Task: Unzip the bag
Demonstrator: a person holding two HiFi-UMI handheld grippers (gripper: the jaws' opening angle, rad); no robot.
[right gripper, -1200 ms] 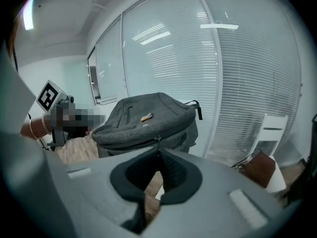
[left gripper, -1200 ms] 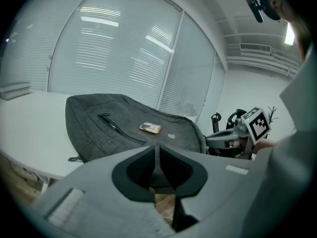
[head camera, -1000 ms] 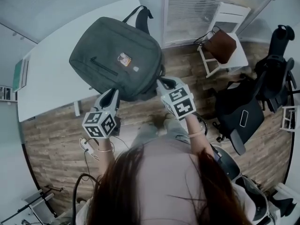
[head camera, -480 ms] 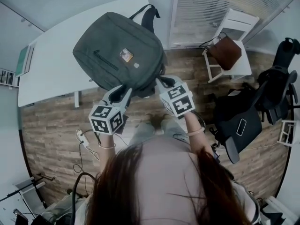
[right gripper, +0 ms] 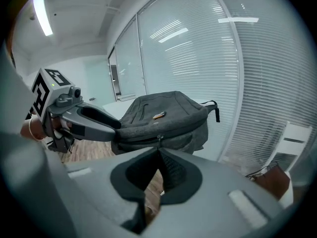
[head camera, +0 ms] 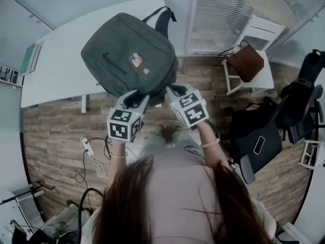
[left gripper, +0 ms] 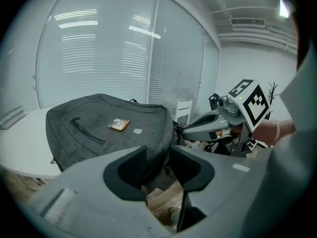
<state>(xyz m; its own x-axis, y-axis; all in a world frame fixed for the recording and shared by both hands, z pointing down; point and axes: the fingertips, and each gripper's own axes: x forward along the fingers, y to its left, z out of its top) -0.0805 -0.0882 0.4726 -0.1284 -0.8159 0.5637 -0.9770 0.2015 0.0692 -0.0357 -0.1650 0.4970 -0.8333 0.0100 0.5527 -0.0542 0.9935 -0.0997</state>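
Note:
A dark grey backpack (head camera: 129, 55) lies flat on the white table (head camera: 56, 80), and its near end hangs over the table's edge. My right gripper (right gripper: 158, 150) is shut on the zipper pull (right gripper: 158, 139) at the middle of that near end. My left gripper (left gripper: 157, 155) stands open just left of it, and its jaws have just been opening. The bag's lower corner (left gripper: 153, 148) shows in the gap, and the pads do not press on it. In the head view both grippers, left (head camera: 136, 99) and right (head camera: 171, 89), sit close together under the overhang.
A white chair (head camera: 254, 39) holding a brown bag (head camera: 246, 62) stands at the right by the window blinds. A black office chair (head camera: 259, 136) is further right. A power strip and cables (head camera: 86, 146) lie on the wooden floor at the left.
My left gripper has slid right along the bag's near end towards the right gripper, and its jaws have spread. The right gripper has stayed at the zipper.

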